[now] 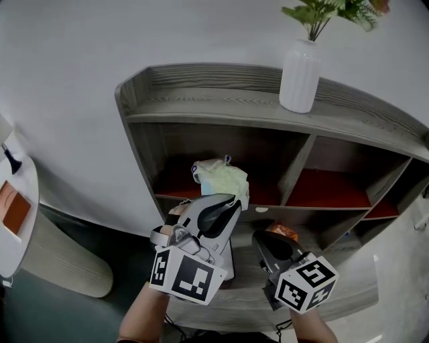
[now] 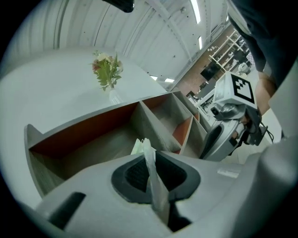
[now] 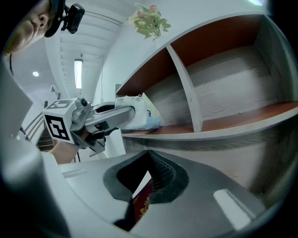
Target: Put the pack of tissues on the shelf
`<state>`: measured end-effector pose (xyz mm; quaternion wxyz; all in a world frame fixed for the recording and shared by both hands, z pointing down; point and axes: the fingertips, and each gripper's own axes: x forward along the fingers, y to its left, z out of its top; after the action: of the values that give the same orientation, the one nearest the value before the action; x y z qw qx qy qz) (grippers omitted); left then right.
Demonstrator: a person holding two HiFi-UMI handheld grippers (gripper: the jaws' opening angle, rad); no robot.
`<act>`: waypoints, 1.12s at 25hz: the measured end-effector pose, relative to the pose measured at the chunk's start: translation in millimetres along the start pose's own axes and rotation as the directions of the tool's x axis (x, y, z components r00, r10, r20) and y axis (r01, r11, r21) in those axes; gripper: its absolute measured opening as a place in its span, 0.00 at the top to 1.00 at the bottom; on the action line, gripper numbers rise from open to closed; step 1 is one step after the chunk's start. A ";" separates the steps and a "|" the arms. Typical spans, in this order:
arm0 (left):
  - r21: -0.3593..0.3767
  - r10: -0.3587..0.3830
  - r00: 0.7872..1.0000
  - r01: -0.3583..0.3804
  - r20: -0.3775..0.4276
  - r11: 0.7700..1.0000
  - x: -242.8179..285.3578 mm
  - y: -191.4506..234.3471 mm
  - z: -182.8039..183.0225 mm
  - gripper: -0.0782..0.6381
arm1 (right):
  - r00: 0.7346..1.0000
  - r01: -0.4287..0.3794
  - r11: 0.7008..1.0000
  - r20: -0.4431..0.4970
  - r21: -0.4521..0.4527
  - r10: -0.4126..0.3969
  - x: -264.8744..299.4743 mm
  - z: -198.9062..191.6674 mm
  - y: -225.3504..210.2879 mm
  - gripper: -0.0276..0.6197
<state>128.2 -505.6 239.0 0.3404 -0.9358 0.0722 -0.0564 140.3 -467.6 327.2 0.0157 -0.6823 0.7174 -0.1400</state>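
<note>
pack of tissues (image 1: 224, 178) pinched in left gripper (image 1: 232, 200) at shelf (image 1: 208, 100).

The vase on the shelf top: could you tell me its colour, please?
The vase is white and ribbed; the head view shows it best.

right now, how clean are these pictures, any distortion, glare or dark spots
Head view: the fisheye bows the shelf into an arc, and its compartments sit in shadow. Left gripper view: black corners, glaring ceiling lights, the tissues soft up close. Right gripper view: black corners, the red packet dim in the right claw.
</note>
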 end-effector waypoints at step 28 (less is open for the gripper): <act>-0.207 0.028 0.999 -0.021 0.033 0.978 -0.5 4.2 -20.9 0.57 | 1.000 -0.008 0.999 -0.028 0.033 0.009 6.6 -19.2 6.3 0.96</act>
<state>124.1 -521.8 252.1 0.2432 -0.9660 0.0830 -0.0275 129.7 -470.4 345.4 0.0173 -0.6769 0.7180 -0.1613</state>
